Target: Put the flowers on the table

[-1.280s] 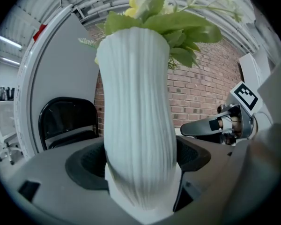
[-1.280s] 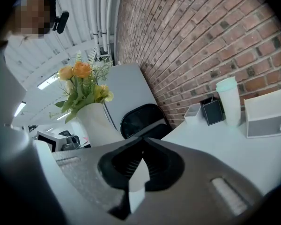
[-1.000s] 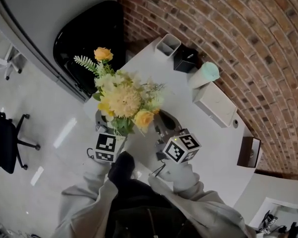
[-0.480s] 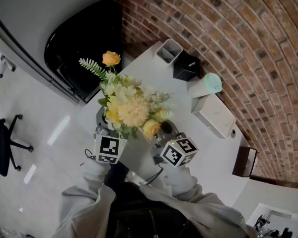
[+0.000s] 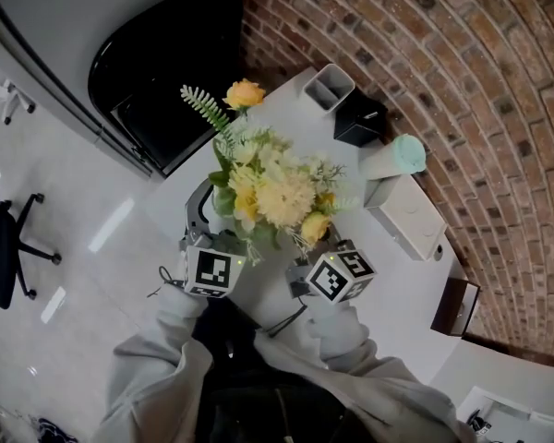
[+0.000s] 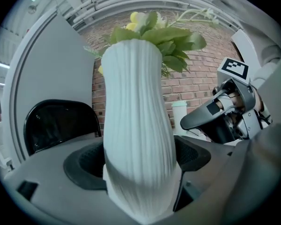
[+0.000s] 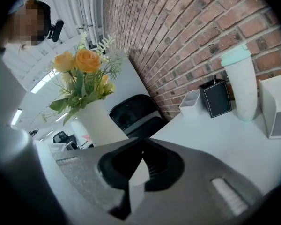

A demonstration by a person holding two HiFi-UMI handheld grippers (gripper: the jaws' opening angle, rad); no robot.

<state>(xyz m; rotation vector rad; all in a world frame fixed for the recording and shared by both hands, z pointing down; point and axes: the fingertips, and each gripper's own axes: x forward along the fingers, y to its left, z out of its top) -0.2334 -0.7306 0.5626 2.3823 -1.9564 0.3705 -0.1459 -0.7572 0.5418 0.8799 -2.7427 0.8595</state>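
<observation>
A bunch of yellow and cream flowers (image 5: 268,187) with one orange rose on top stands in a white ribbed vase (image 6: 138,125). My left gripper (image 5: 212,247) is shut on the vase's body, which fills the space between its jaws in the left gripper view. From the head view the blooms hide the vase, held over the near left part of the white table (image 5: 388,275). My right gripper (image 5: 314,252) sits just right of the vase, its jaws together with nothing in them. The right gripper view shows the vase (image 7: 100,123) to its left.
At the table's far side by the brick wall (image 5: 462,81) stand a white pen holder (image 5: 333,86), a black box (image 5: 361,118), a mint-lidded cup (image 5: 394,157) and a white tray (image 5: 408,215). A black chair (image 5: 157,72) sits beyond the table's left end.
The vase of flowers and both grippers have shifted to the right and farther in over the table. The left gripper's hold is unchanged.
</observation>
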